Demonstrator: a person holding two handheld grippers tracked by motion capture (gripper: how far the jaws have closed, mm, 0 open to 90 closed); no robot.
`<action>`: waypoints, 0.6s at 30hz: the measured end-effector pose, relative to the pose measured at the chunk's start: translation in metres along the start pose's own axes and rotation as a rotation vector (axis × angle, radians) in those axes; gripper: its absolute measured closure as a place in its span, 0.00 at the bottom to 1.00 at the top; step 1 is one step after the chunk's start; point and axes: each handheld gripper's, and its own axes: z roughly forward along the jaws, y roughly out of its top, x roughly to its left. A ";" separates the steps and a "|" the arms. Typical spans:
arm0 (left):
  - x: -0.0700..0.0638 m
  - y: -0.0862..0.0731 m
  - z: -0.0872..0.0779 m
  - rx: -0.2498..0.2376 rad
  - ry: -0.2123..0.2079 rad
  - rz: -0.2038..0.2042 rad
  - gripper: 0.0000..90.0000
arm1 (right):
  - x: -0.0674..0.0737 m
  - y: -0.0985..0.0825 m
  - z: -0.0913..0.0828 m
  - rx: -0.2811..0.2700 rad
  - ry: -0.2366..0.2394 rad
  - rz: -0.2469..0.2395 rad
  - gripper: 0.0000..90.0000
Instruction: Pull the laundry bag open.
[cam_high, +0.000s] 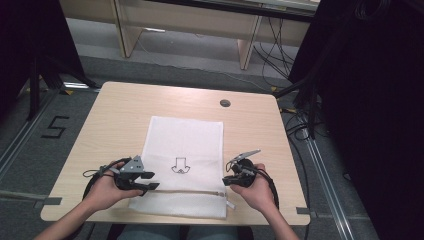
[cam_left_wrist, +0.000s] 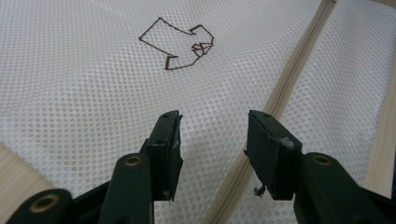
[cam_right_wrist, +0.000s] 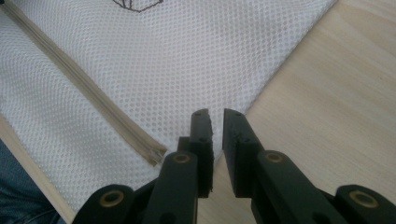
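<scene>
On the left, the left tool sits low over the white mesh bag, jaws standing wide with nothing between the pads; bare mesh lies under them and the beige zipper runs beneath the jaw on its right side, slanting away ahead. Ahead and to its left is the brown arrow print. The bag lies flat on the bench, its zipper edge nearest the person.

Moving right: the zipper line looks closed across the bag's near end. The right tool hovers at the bag's corner, jaws narrow, a thin gap between them and nothing gripped. The zipper's end lies just to its left, light wood to its right.

My read: both tools look to be off the bag, so this looks like a regrip or a finish at the zipper. The next move, if the bag is to be opened, calls for the right tool to find the pull at that end while the left pins the mesh.
</scene>
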 end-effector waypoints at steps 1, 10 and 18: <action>0.002 0.001 -0.001 0.018 0.011 0.022 0.59 | 0.000 -0.001 0.000 0.008 0.007 0.009 0.93; -0.004 0.005 0.003 -0.005 -0.001 0.015 0.57 | 0.000 -0.005 -0.003 0.050 0.045 0.071 0.93; -0.016 0.006 0.008 0.017 -0.048 0.037 0.61 | 0.003 -0.006 0.000 0.096 0.091 0.112 0.87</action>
